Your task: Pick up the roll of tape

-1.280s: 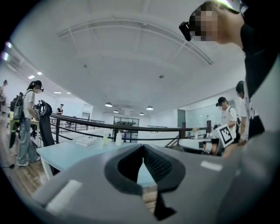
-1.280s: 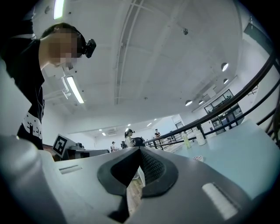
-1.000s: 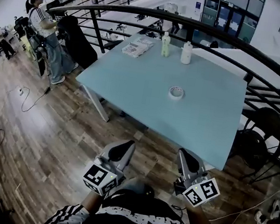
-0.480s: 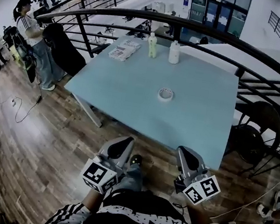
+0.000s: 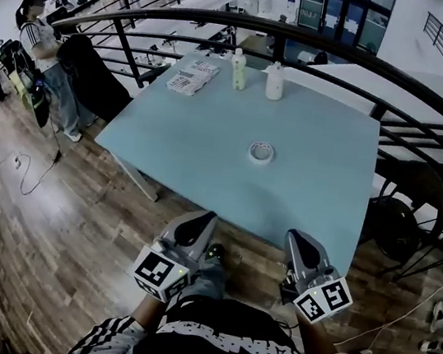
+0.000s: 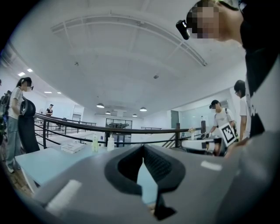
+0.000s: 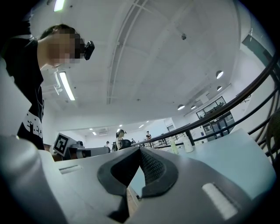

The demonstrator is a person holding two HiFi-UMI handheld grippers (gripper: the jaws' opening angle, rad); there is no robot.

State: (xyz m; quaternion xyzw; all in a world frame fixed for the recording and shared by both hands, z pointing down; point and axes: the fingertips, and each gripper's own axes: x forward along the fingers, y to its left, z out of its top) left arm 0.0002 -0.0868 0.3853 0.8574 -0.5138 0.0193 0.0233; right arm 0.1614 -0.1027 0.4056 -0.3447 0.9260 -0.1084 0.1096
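Short of the table (image 5: 204, 128), left gripper (image 5: 203, 218) and right gripper (image 5: 294, 237) fingers together, empty, roll of tape (image 5: 261, 151) well apart

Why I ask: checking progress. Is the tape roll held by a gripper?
No, the roll of tape lies on the table, apart from the left gripper and right gripper.
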